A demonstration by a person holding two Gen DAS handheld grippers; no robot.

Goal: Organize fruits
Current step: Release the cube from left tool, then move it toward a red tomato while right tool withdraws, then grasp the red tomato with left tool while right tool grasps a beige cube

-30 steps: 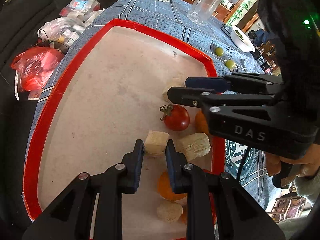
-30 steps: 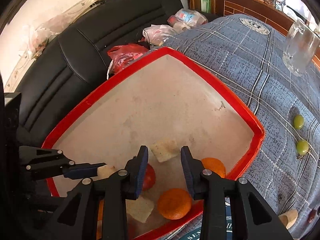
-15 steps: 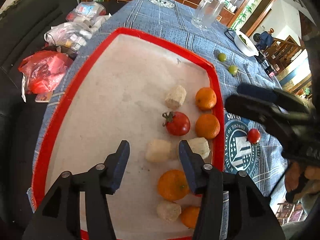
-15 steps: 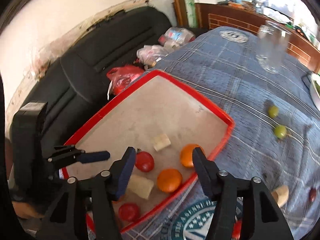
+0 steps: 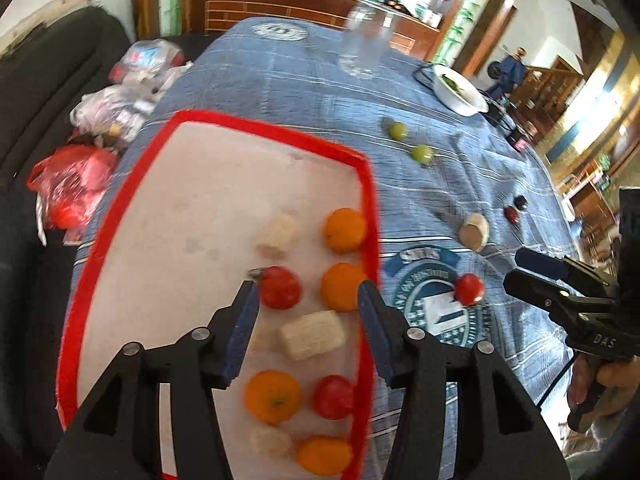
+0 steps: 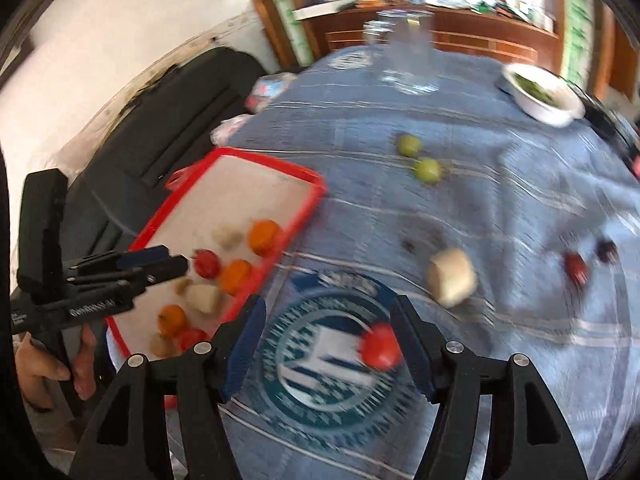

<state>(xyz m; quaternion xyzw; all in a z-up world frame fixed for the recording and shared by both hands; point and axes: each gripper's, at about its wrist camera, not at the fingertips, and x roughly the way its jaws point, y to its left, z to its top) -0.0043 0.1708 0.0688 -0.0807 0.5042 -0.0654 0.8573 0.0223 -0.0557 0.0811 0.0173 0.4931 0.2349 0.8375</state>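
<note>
The left gripper hangs over the red-rimmed tray, fingers spread and holding nothing; oranges, tomatoes and pale chunks lie along the tray's right edge. The right gripper, fingers spread and empty, frames a loose tomato on the surface beside the tray

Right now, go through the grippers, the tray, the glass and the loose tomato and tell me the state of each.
left gripper: open, empty, above the tray
right gripper: open, empty
red tray: holds oranges, tomatoes, pale chunks
glass: upright, looks empty
loose tomato: on the cloth, outside the tray
</note>
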